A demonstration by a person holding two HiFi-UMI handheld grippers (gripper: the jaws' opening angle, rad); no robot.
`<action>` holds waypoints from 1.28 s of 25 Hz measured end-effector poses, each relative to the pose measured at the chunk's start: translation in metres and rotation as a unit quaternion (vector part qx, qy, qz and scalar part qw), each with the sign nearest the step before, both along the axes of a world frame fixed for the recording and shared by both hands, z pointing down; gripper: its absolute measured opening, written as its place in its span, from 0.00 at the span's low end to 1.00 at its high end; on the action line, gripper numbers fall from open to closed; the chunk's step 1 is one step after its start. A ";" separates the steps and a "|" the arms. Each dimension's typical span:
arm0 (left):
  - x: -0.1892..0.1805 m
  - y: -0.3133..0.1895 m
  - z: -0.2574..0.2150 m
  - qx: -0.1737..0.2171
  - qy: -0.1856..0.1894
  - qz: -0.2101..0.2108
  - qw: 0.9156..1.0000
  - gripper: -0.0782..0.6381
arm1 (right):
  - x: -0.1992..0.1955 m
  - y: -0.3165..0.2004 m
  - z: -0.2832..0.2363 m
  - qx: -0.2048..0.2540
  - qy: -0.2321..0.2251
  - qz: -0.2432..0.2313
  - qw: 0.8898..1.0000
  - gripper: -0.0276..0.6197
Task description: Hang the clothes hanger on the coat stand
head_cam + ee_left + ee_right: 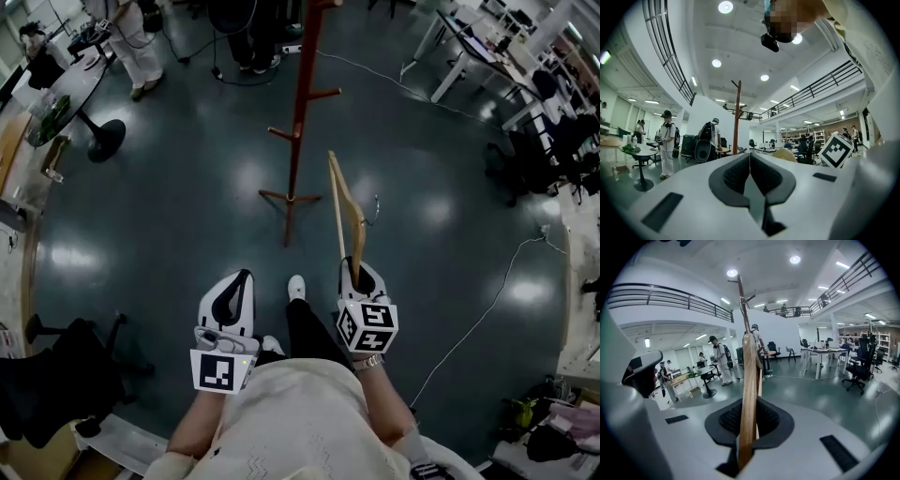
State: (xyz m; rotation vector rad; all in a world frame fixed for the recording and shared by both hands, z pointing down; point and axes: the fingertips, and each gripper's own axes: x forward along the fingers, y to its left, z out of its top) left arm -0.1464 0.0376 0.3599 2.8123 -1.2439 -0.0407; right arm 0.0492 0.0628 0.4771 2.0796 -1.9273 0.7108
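**Wooden hanger gripped by one end, coat stand ahead**

The right gripper has its fingers clamped on one end of the wooden hanger. The hanger rises up and forward over the floor, with its metal hook out to one side. The left gripper has its fingers pressed together on nothing. The coat stand is ahead, apart from the hanger. The hanger looks light, stiff and smooth, so it may swivel in this end grip. A hold nearer the hook would probably steady it.
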 end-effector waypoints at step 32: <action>0.073 -0.212 -0.020 0.030 -0.062 -0.125 0.990 0.13 | 0.097 -0.333 0.085 -0.029 0.028 -0.056 0.998 0.11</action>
